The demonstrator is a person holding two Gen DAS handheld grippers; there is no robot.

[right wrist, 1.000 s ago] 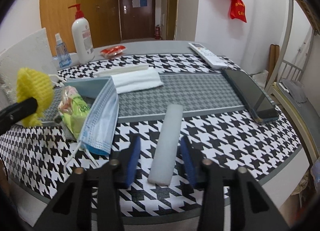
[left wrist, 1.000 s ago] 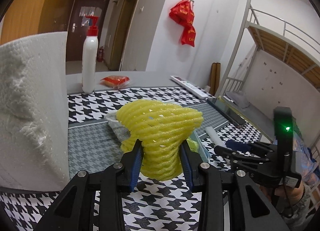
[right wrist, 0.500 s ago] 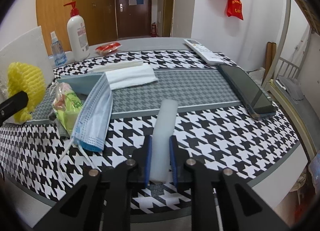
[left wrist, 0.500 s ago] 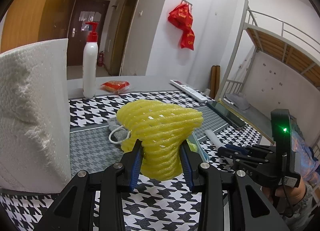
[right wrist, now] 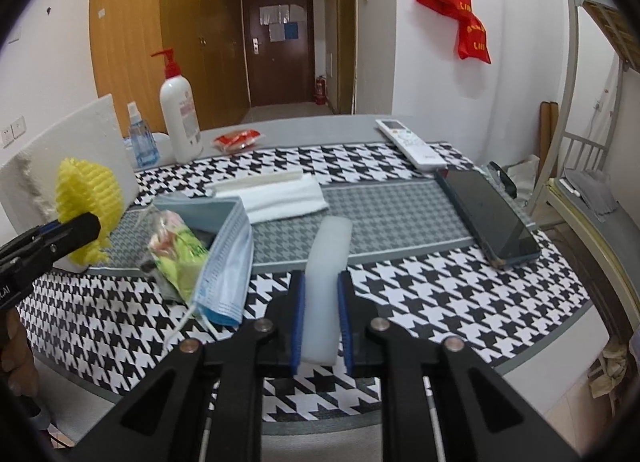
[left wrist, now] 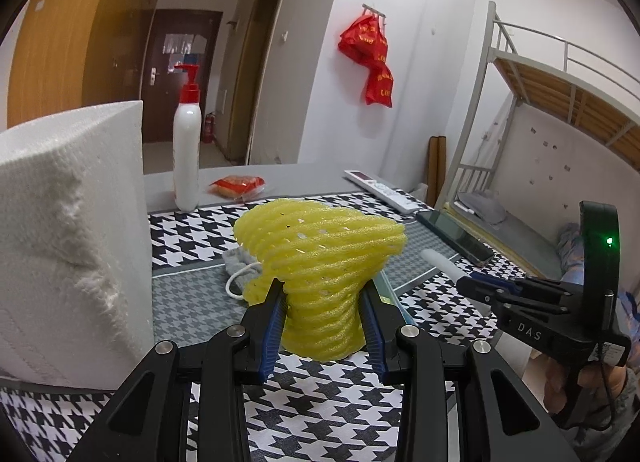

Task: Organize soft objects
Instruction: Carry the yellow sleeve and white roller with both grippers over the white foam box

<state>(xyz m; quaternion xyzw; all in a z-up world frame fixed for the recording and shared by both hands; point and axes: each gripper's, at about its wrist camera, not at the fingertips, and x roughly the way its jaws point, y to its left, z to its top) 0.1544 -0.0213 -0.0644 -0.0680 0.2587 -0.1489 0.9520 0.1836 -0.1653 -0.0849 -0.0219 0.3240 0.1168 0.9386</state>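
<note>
Both views bright w/ soft, even indoor light, barely any hard shadows. Heavy fisheye bend plus black vignette in the corners. Center's sharp; edges smear a bit. Slight glare on the white wall [left wrist: 420, 62] ahead, and the hallway [right wrist: 280, 42] beyond looks dimmer.

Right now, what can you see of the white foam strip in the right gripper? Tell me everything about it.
The white foam strip is a long, flat, pale bar with rounded ends, translucent-looking and soft. The right gripper is shut on its near end, blue pads pressing both long edges. It points away over the houndstooth tablecloth, its far end above the grey band; whether it touches the cloth is unclear. In the left wrist view it shows protruding from the gripper.
</note>
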